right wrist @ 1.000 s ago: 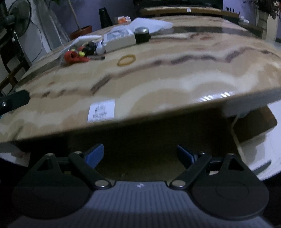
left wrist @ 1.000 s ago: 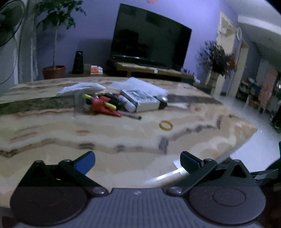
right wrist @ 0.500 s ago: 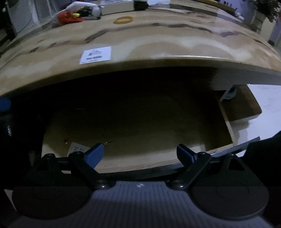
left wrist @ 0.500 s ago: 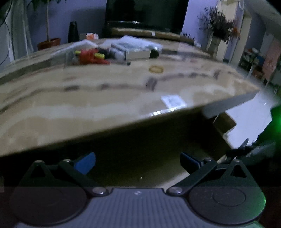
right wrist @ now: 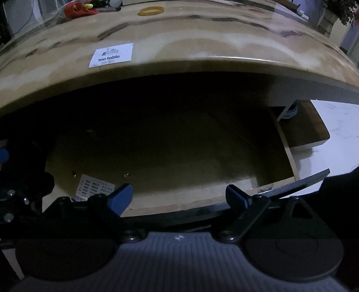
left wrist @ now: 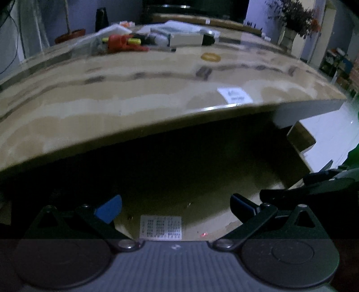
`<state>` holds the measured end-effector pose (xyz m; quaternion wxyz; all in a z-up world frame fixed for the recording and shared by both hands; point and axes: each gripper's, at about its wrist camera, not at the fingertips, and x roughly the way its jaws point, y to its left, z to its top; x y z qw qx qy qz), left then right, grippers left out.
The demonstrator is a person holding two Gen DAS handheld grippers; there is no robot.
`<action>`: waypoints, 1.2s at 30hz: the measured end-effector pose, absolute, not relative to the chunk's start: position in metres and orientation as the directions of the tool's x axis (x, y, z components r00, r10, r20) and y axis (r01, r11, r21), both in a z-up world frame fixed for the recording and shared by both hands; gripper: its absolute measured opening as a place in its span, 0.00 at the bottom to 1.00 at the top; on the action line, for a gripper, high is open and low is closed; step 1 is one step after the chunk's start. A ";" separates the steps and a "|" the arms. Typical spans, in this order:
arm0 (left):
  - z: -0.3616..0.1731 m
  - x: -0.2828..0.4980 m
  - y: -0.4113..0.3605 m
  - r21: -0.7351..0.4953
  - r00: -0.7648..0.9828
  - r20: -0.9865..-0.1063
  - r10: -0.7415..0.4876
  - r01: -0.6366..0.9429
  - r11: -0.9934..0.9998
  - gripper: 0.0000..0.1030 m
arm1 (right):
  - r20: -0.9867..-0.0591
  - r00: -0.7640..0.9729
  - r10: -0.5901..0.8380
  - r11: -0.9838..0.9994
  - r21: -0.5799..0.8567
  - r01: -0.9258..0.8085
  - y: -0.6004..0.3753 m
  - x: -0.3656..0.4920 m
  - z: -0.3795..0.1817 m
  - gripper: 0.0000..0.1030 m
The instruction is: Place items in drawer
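Open drawer directly below and ahead of both grippers, dim wooden floor, printed sticker near front. Right gripper jaws wide, empty. Left gripper jaws wide, empty. Beyond, on marble tabletop: item pile, yellow ring, white label.

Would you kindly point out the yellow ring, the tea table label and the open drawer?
yellow ring [right wrist: 151, 10], right wrist view, front band.
tea table label [right wrist: 111, 55], right wrist view, printed words.
drawer [right wrist: 179, 157], right wrist view, bare floor.
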<state>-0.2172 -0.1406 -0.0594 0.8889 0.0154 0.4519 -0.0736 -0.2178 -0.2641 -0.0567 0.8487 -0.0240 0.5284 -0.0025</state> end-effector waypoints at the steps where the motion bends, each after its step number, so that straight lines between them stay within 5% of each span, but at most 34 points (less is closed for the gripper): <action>1: -0.061 -0.217 -0.141 -0.037 0.574 -0.811 -0.112 0.142 0.989 0.99 | -0.898 0.438 -0.034 0.999 -0.049 -0.023 -0.263 -0.217 -0.058 0.88; 36: -0.074 -0.222 -0.151 -0.018 0.528 -0.845 -0.090 0.140 0.990 0.99 | -0.916 0.392 -0.082 0.995 -0.099 -0.022 -0.261 -0.212 -0.065 0.88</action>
